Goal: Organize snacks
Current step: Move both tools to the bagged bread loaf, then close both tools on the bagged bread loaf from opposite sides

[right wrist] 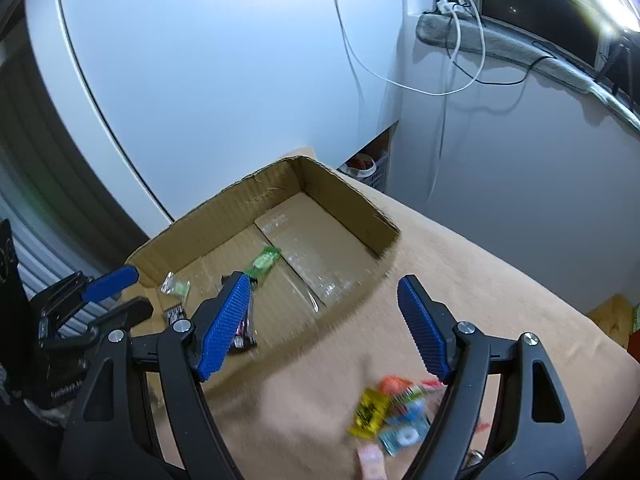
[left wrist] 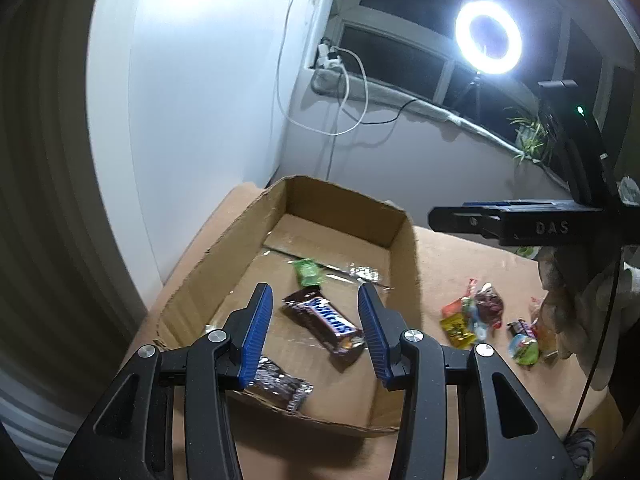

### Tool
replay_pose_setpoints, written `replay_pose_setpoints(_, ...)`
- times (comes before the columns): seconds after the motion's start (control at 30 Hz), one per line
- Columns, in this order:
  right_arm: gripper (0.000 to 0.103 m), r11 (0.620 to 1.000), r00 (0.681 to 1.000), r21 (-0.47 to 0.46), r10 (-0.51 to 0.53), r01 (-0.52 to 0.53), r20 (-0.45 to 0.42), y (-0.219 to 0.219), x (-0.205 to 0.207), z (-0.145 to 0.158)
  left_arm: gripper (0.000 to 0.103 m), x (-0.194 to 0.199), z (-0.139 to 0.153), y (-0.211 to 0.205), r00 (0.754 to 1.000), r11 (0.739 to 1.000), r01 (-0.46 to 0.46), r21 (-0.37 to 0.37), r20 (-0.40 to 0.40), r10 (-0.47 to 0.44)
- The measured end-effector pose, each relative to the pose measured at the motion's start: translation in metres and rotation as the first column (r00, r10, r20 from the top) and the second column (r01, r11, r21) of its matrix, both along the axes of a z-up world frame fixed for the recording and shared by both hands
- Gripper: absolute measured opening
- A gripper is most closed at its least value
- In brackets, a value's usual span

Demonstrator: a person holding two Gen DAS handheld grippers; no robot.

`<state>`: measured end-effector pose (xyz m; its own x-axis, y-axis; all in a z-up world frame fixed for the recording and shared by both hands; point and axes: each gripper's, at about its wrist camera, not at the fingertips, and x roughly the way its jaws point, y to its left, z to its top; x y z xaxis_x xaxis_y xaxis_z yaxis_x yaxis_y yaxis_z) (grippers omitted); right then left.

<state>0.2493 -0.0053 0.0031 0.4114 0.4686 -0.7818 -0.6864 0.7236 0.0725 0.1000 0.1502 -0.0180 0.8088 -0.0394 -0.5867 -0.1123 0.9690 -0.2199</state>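
The left gripper [left wrist: 315,330] is hanging over the near part of the cardboard box [left wrist: 402,216] with its jaws spread wide and nothing between them. The box is sitting open-topped on a tan cloth-covered table [left wrist: 452,256], its low walls torn along the rims, its left wall close to the table's left edge and its far corner near the white wall. Its floor is showing plenty of bare cardboard at the far end. A Snickers bar [left wrist: 326,326] — brown wrapper, blue lettering readable — is lying flat in the middle of the box. A green packet [left wrist: 307,273] is lying just beyond it, and a dark crinkled wrapper [left wrist: 280,386] is lying near the left finger, its print unreadable.

The right gripper [right wrist: 324,322] is hovering over the bare cloth right of the box, jaws also wide apart and empty. A loose pile of candies [right wrist: 394,412] — yellow, orange, light blue — is lying blurred on the cloth just near of it. In the left view "DAS" is reading on the right gripper's black body.
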Motion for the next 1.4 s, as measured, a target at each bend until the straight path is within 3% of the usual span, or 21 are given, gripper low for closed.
replay_pose_setpoints(0.4,0.079,0.989,0.99,0.052,-0.141,0.14,0.007,-0.097,-0.02,0.022,0.043,-0.007,0.013,-0.044,0.995,0.996,0.089,-0.002,0.033,-0.089)
replay_pose_setpoints(0.77,0.079,0.953,0.957,0.084,-0.29,0.291,-0.026,-0.206,-0.041,0.017,0.043,-0.006,0.011,-0.096,0.98,0.98,0.198,-0.026,0.018,-0.197)
replay_pose_setpoints(1.1,0.079,0.901,0.907,0.111,-0.41,0.419,-0.097,-0.299,-0.045,-0.001,0.043,0.007,0.001,-0.161,0.944,0.941,0.327,-0.089,-0.006,-0.329)
replay_pose_setpoints(1.4,0.079,0.892,0.896,0.124,-0.414,0.435,-0.162,-0.337,-0.036,-0.031,0.05,0.019,-0.012,-0.221,0.901,0.896,0.424,-0.132,-0.04,-0.433)
